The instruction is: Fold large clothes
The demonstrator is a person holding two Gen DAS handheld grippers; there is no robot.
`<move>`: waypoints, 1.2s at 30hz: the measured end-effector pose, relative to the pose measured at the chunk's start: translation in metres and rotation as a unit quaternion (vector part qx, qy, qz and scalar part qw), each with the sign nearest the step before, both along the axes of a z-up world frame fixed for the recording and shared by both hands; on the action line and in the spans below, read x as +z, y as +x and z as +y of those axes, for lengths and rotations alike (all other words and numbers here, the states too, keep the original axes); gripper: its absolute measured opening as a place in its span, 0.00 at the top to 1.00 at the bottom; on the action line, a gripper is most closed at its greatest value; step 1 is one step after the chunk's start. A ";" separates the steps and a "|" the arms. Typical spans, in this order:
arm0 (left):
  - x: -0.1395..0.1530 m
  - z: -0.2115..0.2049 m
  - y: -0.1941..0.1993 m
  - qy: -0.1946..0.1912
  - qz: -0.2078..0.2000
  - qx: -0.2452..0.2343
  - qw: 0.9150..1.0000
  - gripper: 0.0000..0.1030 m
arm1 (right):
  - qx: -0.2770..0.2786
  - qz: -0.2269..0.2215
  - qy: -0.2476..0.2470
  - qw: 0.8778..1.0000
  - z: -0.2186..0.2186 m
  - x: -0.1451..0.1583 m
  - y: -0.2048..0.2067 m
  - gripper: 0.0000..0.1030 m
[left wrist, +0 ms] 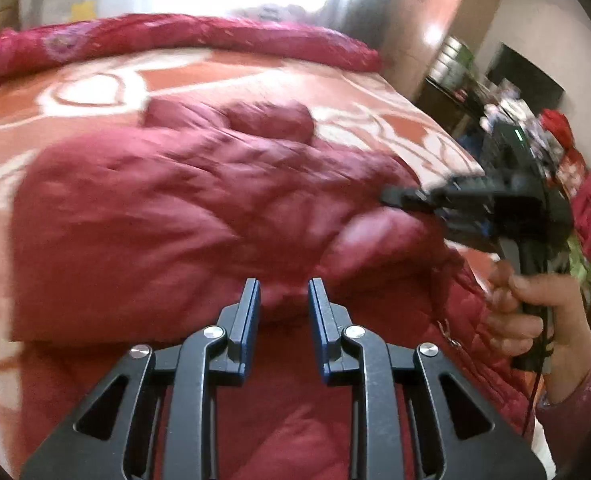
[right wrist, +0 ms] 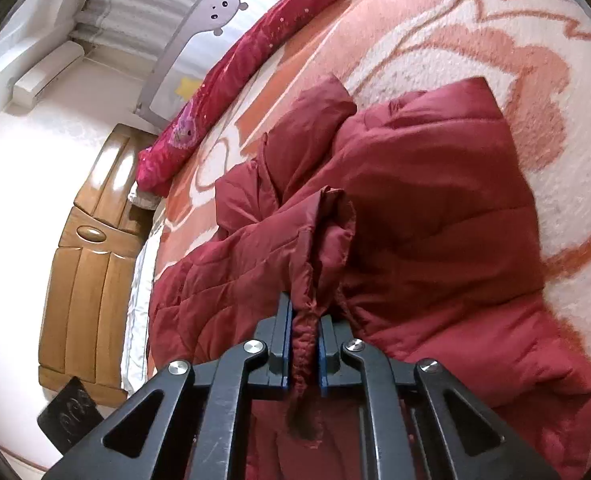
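No text, label, brand or number can be read in either view; dark marks at the right view's top edge are too cut off.

Jacket on blanket, mid-bed. Rolled quilt behind jacket along rail. Headboard left of jacket. Cuff between right gripper jaws.

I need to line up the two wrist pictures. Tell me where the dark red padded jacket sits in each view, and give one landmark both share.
Left wrist: the jacket fills the middle, spread on the blanket beyond the open left gripper.
Right wrist: the jacket fills the centre and lower right, a bunched fold of it pinched in the right gripper.
Shared landmark: the pink bolster along the blanket's far edge.
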State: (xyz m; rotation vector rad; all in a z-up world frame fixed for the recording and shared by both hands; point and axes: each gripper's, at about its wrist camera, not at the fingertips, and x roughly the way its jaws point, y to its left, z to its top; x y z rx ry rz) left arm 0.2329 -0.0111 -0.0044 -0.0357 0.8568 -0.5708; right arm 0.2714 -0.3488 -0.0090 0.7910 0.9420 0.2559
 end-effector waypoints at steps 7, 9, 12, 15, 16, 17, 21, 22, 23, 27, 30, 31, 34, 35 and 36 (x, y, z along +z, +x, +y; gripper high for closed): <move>0.009 0.056 0.046 -0.007 0.011 0.088 0.996 0.79 | 0.013 -0.034 -0.048 0.998 -0.001 0.035 -0.019 0.93; 0.004 0.064 0.058 -0.006 0.022 0.092 0.996 0.79 | 0.017 -0.049 -0.066 0.996 -0.004 0.047 -0.026 0.93; -0.010 0.064 0.067 -0.004 0.042 0.083 0.996 0.79 | 0.009 -0.057 -0.092 0.994 -0.013 0.054 -0.032 0.94; -0.028 0.055 0.070 0.003 0.060 0.071 0.996 0.79 | -0.010 -0.035 -0.116 0.993 -0.024 0.039 -0.027 0.94; -0.032 0.053 0.071 0.007 0.061 0.071 0.996 0.79 | -0.014 -0.025 -0.129 0.991 -0.026 0.030 -0.023 0.94; -0.035 0.049 0.070 0.012 0.061 0.069 0.996 0.79 | -0.016 -0.018 -0.136 0.990 -0.027 0.023 -0.021 0.94; -0.041 0.042 0.071 0.027 0.058 0.065 0.996 0.79 | -0.015 0.004 -0.166 0.986 -0.027 -0.006 -0.013 0.94; -0.042 0.043 0.073 0.027 0.060 0.064 0.996 0.79 | -0.013 0.005 -0.177 0.984 -0.025 -0.010 -0.013 0.94; -0.045 0.044 0.075 0.025 0.065 0.062 0.996 0.79 | -0.011 0.006 -0.190 0.982 -0.022 -0.013 -0.012 0.93; -0.049 0.047 0.078 0.017 0.074 0.060 0.995 0.79 | -0.010 0.011 -0.207 0.978 -0.016 -0.017 -0.013 0.93; -0.050 0.045 0.079 0.026 0.071 0.059 0.995 0.79 | -0.028 0.019 -0.190 0.981 -0.022 -0.006 -0.020 0.85; -0.051 0.044 0.079 0.028 0.069 0.060 0.995 0.79 | -0.045 0.011 -0.199 0.979 -0.023 0.006 -0.026 0.80; -0.051 0.044 0.079 0.031 0.065 0.061 0.996 0.79 | -0.082 -0.056 -0.242 0.965 -0.013 0.046 -0.048 0.77; -0.052 0.043 0.079 0.032 0.064 0.062 0.996 0.79 | -0.077 -0.075 -0.244 0.964 -0.006 0.055 -0.051 0.73; -0.052 0.043 0.079 0.033 0.063 0.062 0.996 0.79 | -0.062 -0.082 -0.243 0.965 0.002 0.059 -0.049 0.72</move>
